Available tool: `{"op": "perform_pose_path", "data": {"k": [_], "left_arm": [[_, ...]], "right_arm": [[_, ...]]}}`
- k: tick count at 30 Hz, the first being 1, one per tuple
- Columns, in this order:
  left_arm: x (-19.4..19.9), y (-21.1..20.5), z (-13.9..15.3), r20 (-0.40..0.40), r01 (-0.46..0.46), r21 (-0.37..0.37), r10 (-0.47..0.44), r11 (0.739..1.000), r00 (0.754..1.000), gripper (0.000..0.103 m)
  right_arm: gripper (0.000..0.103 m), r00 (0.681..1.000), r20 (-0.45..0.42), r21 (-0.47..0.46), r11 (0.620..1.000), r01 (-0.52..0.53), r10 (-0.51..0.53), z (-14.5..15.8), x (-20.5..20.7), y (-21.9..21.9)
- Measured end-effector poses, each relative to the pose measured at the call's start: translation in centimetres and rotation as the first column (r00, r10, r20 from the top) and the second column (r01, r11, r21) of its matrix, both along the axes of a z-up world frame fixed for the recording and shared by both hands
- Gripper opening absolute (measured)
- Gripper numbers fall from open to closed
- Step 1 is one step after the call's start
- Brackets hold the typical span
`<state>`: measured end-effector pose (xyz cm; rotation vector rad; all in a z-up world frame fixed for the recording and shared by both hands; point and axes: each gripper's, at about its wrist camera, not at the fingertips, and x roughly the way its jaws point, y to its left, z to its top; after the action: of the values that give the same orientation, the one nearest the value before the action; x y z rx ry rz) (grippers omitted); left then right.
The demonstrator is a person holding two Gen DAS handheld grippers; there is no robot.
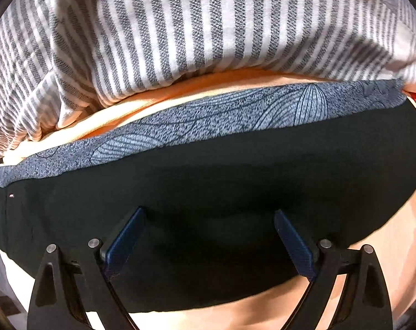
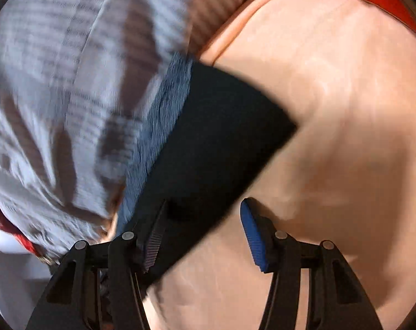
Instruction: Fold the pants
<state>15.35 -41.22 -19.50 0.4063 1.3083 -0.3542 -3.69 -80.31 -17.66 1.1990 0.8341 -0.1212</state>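
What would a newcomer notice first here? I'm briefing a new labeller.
The flat black pants with a blue-grey patterned waistband lie across the peach-coloured sheet, filling the middle of both views. Behind them bulges a rumpled grey-and-white striped cloth. The open left gripper and open right gripper point at the dark fabric.

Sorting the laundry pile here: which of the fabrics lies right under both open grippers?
The black pants with the blue-grey patterned band, lying flat on the peach sheet. The grey-and-white striped cloth lies crumpled beyond them.
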Motion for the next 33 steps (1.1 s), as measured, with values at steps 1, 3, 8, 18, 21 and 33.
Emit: {"op": "perform_pose_path", "data": {"k": [1, 3, 8, 18, 21, 33], "left_arm": [[0.2, -0.4, 0.0, 0.001, -0.004, 0.003, 0.004, 1.000, 1.000, 0.095], [0.8, -1.5, 0.0, 0.002, -0.012, 0.011, 0.012, 1.000, 1.000, 0.095], [1.1, -3.6, 1.6, 0.021, -0.020, -0.026, 0.021, 0.999, 1.000, 0.095], [4.6, -10.9, -0.2, 0.029, -0.041, -0.013, 0.041, 0.999, 0.999, 0.095], [4.5, -11.6, 1.0, 0.055, -0.036, -0.035, 0.038, 0.999, 0.998, 0.095], [7.3, -15.5, 0.1, 0.113, -0.117, -0.018, 0.119, 0.993, 0.987, 0.095]], "right_arm": [[0.059, 1.000, 0.011, 0.008, 1.000, 0.012, -0.012, 0.0, 0.3, -0.6], [0.059, 0.999, 0.022, 0.020, 1.000, 0.022, -0.023, -0.2, 0.5, -1.2], [0.059, 0.999, 0.032, 0.047, 0.998, 0.036, -0.037, -0.1, -1.8, -1.4], [0.060, 0.993, 0.101, 0.099, 0.994, 0.047, -0.057, -1.1, -0.1, -3.7], [0.060, 0.992, 0.120, 0.101, 0.995, 0.023, -0.035, -1.1, 0.7, -3.5], [0.026, 0.986, 0.166, 0.187, 0.982, -0.035, 0.003, -1.6, 2.6, -3.4]]}}
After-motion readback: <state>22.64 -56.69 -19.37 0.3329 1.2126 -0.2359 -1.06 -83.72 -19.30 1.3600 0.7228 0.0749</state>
